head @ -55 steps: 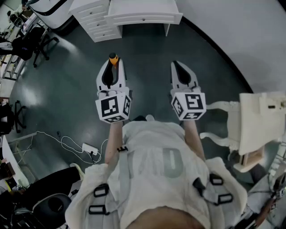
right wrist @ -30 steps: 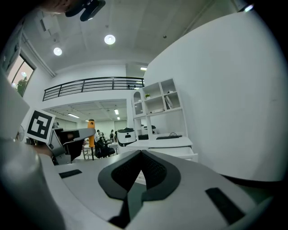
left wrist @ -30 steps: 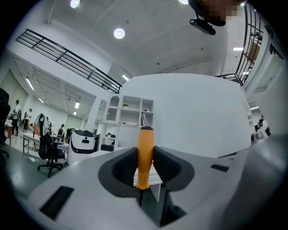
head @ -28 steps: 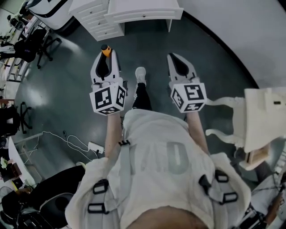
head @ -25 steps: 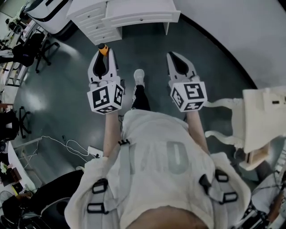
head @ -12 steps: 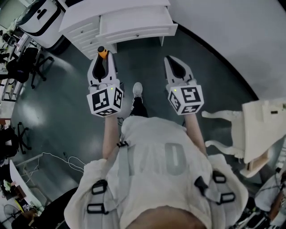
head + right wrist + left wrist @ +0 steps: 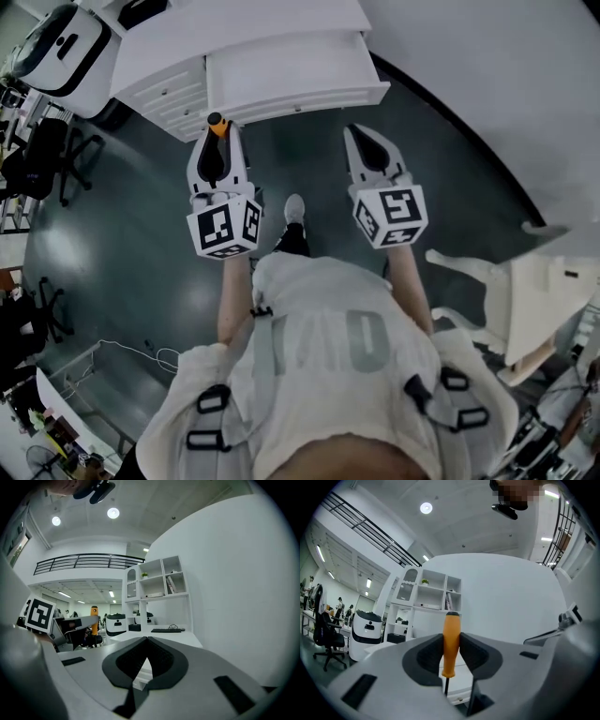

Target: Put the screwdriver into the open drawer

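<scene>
The screwdriver [image 7: 451,641] stands upright between the jaws of the left gripper [image 7: 219,138]. Its orange handle is uppermost and its dark shaft hangs below the pads. The pads press on both sides of the handle, so the jaws stand partly closed around it.

It is not in the drawer. In the head view the handle's top shows just short of the front panel of the open drawer [image 7: 309,97], near that panel's left end. The drawer juts out from under the top of a white desk [image 7: 244,23], with a stack of closed drawers [image 7: 155,89] to its left. In the left gripper view a white shelf unit [image 7: 426,590] rises at the back of the desk.

The right gripper [image 7: 362,139] is level with the left one and apart from it, pointing at the right part of the drawer front. Its jaws meet tip to tip and hold nothing.

Below and between the grippers, a white shoe [image 7: 294,208] rests on the dark floor [image 7: 141,262]. A white chair [image 7: 525,291] stands at the right and a black office chair [image 7: 42,159] at the left.
</scene>
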A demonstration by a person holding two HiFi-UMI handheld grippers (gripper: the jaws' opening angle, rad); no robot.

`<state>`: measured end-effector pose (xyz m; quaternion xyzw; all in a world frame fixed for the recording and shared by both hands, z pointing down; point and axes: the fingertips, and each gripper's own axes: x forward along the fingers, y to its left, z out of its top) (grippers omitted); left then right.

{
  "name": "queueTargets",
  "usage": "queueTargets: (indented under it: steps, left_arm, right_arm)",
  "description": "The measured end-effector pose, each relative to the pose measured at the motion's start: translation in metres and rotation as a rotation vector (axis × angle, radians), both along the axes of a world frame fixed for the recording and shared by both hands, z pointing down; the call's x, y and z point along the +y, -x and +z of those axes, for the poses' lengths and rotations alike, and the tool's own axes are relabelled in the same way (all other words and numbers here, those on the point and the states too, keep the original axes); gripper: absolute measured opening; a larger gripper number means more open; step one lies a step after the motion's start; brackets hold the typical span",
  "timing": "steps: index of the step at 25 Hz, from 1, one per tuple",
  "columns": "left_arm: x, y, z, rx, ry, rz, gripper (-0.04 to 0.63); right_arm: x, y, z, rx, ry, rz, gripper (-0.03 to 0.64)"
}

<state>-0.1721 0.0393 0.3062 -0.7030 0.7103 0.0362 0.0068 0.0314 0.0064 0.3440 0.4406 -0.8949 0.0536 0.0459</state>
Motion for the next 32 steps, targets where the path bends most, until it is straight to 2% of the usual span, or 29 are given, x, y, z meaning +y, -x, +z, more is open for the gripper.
queueTargets:
  steps: [6,14,19,24,32]
  left_arm:
    - [-0.064,0.024,0.001,-0.003,0.020,0.028,0.107]
    - [-0.123,0.064,0.006,-0.020,0.029,0.060,0.107]
    - [-0.110,0.054,0.005,0.016,0.043,0.090,0.107]
    - [-0.111,0.057,0.012,0.030,0.044,0.079,0.107]
    - [-0.111,0.065,0.003,0.049,0.029,0.016,0.107]
  right_arm:
    - [-0.064,0.030,-0.006,0.017,0.000,0.012,0.005]
    - [-0.128,0.081,-0.009,0.023,-0.002,0.007,0.005]
    - [-0.109,0.069,-0.024,0.047,-0.003,0.054,0.005]
    - [-0.112,0.074,-0.027,0.064,-0.010,0.051,0.005]
    - [-0.121,0.084,-0.021,0.040,0.008,0.025,0.005]
